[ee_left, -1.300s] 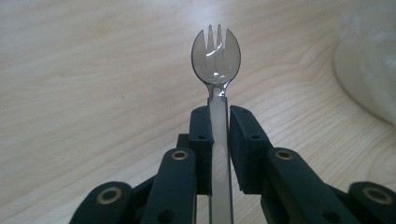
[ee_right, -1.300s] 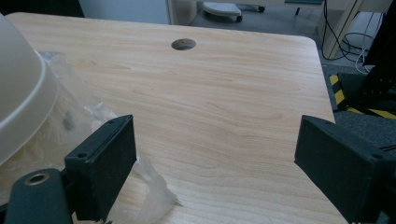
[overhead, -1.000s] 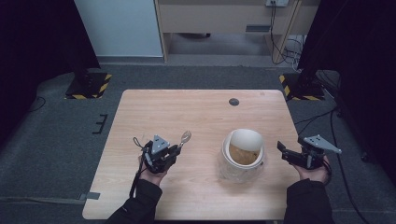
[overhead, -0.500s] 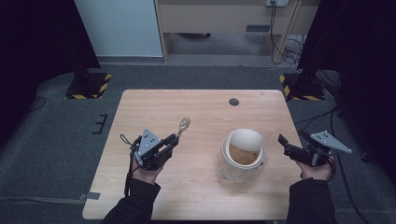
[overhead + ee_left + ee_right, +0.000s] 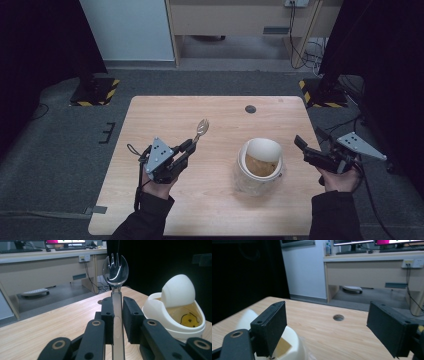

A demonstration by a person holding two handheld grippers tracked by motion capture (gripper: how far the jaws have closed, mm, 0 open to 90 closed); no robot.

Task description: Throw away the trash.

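Note:
My left gripper (image 5: pixel 186 148) is shut on the handle of a clear plastic spork (image 5: pixel 201 129), whose head points away toward the table's middle. In the left gripper view the spork (image 5: pixel 115 267) stands up between the black jaws, tines on top. A small white bin (image 5: pixel 259 165) with a tilted swing lid sits on the wooden table (image 5: pixel 165 112) right of centre; something yellow lies inside. The bin (image 5: pixel 178 307) is to the right in the left gripper view. My right gripper (image 5: pixel 311 149) is open, just right of the bin (image 5: pixel 284 340), nothing between its jaws.
A round cable hole (image 5: pixel 250 109) lies near the table's far edge. Behind the table stand a desk (image 5: pixel 240 20) with cables and two floor stands with yellow-black bases (image 5: pixel 95 92). Dark curtains flank both sides.
My left gripper has carried the spork away from the bin, leftward and slightly forward, and turned it to point farther up the table. My right gripper has drifted a little to the right.

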